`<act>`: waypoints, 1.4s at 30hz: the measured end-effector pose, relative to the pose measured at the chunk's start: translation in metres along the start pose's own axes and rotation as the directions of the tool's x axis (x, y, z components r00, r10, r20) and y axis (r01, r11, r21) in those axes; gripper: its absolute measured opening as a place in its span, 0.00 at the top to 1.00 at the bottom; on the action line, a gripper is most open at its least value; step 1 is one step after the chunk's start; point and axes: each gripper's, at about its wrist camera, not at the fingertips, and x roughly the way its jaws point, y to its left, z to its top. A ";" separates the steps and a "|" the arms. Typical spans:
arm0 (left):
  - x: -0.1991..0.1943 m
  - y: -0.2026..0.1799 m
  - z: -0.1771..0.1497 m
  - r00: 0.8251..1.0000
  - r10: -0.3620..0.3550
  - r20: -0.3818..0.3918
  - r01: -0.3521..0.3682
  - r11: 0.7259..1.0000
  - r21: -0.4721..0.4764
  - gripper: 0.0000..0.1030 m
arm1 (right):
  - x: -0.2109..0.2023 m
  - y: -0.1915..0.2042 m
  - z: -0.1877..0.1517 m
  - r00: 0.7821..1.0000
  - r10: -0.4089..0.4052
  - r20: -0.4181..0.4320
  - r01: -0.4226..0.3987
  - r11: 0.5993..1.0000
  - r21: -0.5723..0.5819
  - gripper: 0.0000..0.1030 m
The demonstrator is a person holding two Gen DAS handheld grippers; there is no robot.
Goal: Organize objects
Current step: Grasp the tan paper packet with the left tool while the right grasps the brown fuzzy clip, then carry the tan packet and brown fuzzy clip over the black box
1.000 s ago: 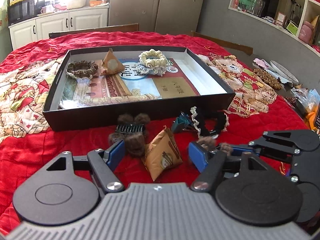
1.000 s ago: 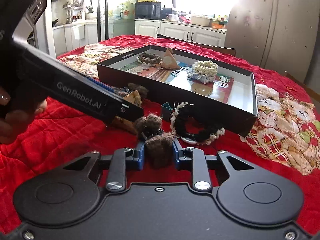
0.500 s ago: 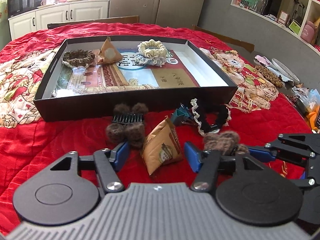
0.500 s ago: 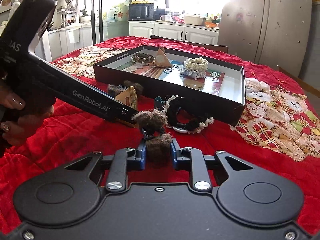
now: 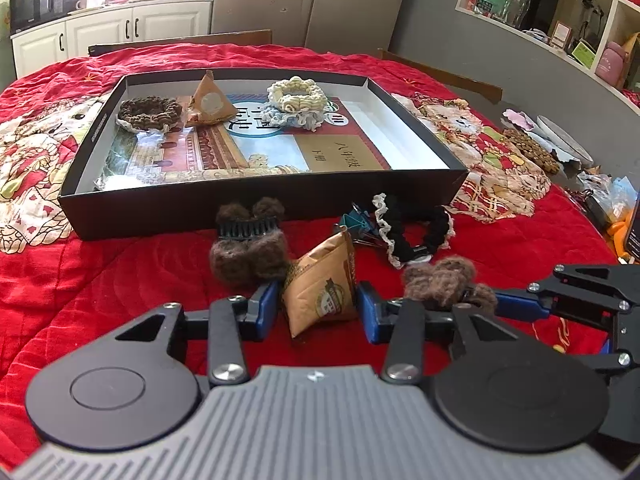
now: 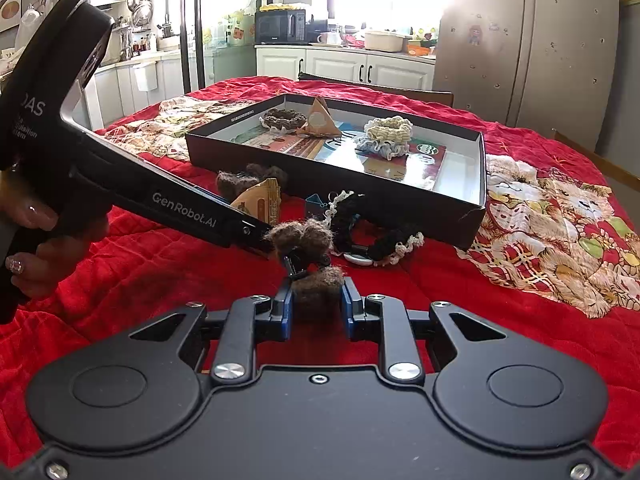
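- Brown fuzzy hair clip: pinched by its lower pom-pom between the pads of the right gripper, apparently raised off the red quilt, just in front of the black tray.
- Brown paper sachet: stands on the quilt between the spread fingers of the left gripper; whether the pads touch it cannot be told.
- Step in hand (judged): both tools are at the pickup stage, the right one already loaded, the left one framing its item.
- Next move (judged): carry the clip over the near tray wall and release it; press the left fingers onto the sachet without crushing it.
- Still outside the tray: a second fuzzy clip, a black lace-edged scrunchie and a teal binder clip.
- Already in the tray: brown scrunchie, pyramid sachet, cream scrunchie.
- Legible writing: "GenRobot.AI" on the left tool's arm in the right wrist view; Chinese characters on the tray's printed liner are too small to read.
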 end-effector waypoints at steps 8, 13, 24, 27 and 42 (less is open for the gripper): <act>-0.003 -0.002 -0.001 1.000 -0.024 -0.005 0.024 1.000 0.005 0.58 | -0.001 0.000 0.000 1.000 -0.001 0.000 0.001 1.000 -0.001 0.78; -0.009 -0.004 -0.001 0.999 -0.038 0.003 0.038 0.999 0.018 0.58 | -0.002 0.001 0.001 1.000 0.000 0.002 0.000 1.000 -0.001 0.78; -0.023 -0.002 0.001 0.998 -0.057 0.023 0.057 0.998 0.029 0.58 | -0.010 0.004 0.010 1.000 -0.003 0.022 0.003 1.000 -0.009 0.78; -0.029 0.001 0.004 0.998 -0.057 0.039 0.056 0.998 0.029 0.58 | -0.013 0.004 0.014 0.999 -0.005 0.034 0.005 1.000 -0.010 0.78; -0.050 0.025 0.039 0.991 0.023 0.134 -0.031 0.998 0.053 0.58 | -0.032 -0.001 0.051 0.991 -0.058 0.120 0.065 0.996 -0.059 0.78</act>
